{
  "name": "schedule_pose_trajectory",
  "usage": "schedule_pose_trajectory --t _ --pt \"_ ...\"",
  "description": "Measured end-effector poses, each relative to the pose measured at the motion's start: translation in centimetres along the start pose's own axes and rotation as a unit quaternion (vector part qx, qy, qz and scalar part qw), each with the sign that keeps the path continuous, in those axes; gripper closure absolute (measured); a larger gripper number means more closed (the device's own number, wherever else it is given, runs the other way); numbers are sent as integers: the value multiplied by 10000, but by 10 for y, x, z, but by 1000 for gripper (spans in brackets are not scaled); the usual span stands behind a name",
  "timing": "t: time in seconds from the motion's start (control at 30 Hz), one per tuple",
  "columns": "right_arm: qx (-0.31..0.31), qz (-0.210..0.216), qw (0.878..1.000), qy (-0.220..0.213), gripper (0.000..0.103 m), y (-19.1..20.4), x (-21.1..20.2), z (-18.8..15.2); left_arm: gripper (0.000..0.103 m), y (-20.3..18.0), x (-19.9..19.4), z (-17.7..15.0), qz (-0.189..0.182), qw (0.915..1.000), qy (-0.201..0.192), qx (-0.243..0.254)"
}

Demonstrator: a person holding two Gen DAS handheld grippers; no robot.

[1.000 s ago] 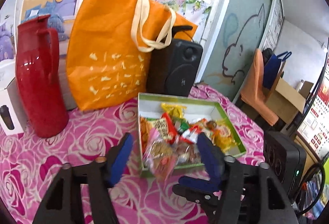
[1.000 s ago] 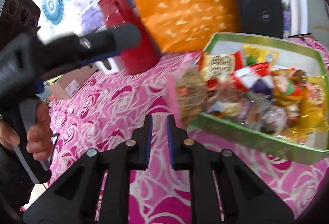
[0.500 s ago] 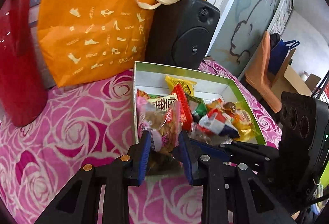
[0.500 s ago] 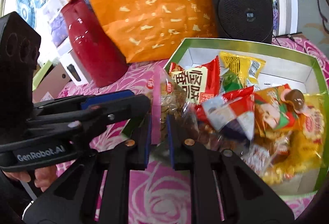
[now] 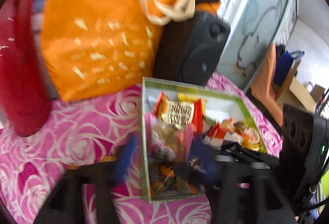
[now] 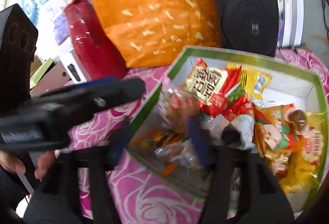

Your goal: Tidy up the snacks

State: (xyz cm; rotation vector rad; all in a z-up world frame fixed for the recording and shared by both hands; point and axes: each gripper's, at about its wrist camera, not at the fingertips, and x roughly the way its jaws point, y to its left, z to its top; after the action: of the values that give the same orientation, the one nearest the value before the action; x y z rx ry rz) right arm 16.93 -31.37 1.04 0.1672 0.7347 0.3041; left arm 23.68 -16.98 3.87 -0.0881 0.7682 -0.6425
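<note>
Left wrist view, heavily blurred: left gripper point(image 5: 162, 154) hanging over the near corner of the box point(image 5: 145, 141), fingers point(image 5: 125, 157) spread wide, one outside the box wall over the pink cloth point(image 5: 78, 137), the other inside above the packets. Gripping nothing. Clear cookie bag point(image 5: 168, 137) lying between the fingers in the box, pink edge up; touching either finger or not, impossible to tell through the blur. Red-and-white packet point(image 5: 178, 114) leaning just behind it, more snacks point(image 5: 242, 135) piling toward the far side. Orange tote point(image 5: 98, 35), speaker point(image 5: 197, 49) and red jug point(image 5: 18, 72) standing behind the box.

Right wrist view: right gripper point(image 6: 158, 141) hovering over the same corner, fingers point(image 6: 197, 139) standing well apart, one outside the green rim point(image 6: 148, 105), one inside. Holding nothing. Cookie bag point(image 6: 178, 107) resting in the box just ahead of the inner finger, beside the red-and-white packet point(image 6: 207, 86). Yellow packets point(image 6: 255, 82) and other wrappers filling the right half. Left gripper point(image 6: 123, 90) reaching in from the left at the rim, a hand point(image 6: 22, 164) wrapping its grip.
</note>
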Motion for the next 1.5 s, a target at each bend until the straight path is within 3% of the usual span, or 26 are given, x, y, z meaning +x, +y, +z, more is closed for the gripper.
schedule_pose_trajectory --t 0.03,0.07,0.13,0.3,0.53,0.77,0.93,1.5 --pt "-89 -86 9999 -33 4 5 -7 -1 12 -2 -14 0 127 9997 -218 -20" --pt "-192 -195 9996 -62 0 11 -15 -2 9 -4 -27 -1 232 9990 -395 -22" --pt "-311 -445 9985 -50 0 21 -35 -5 1 -9 -45 -4 411 9981 -457 -4" --pt "-124 -856 9962 4 0 30 -90 -22 0 -27 -83 -20 1095 9925 -473 262" --pt "140 -1561 9876 -24 0 26 -148 -62 0 -51 -126 -69 1302 9900 -470 287" --pt "394 -2342 9714 -40 0 15 -167 -98 0 -65 -134 -112 1510 9881 -236 149" --pt "465 -2426 9690 -104 0 16 -166 -109 0 -69 -130 -131 1737 9846 -70 205" --pt "481 -2411 9693 -18 0 20 -153 -116 0 -65 -127 -140 1771 9841 73 114"
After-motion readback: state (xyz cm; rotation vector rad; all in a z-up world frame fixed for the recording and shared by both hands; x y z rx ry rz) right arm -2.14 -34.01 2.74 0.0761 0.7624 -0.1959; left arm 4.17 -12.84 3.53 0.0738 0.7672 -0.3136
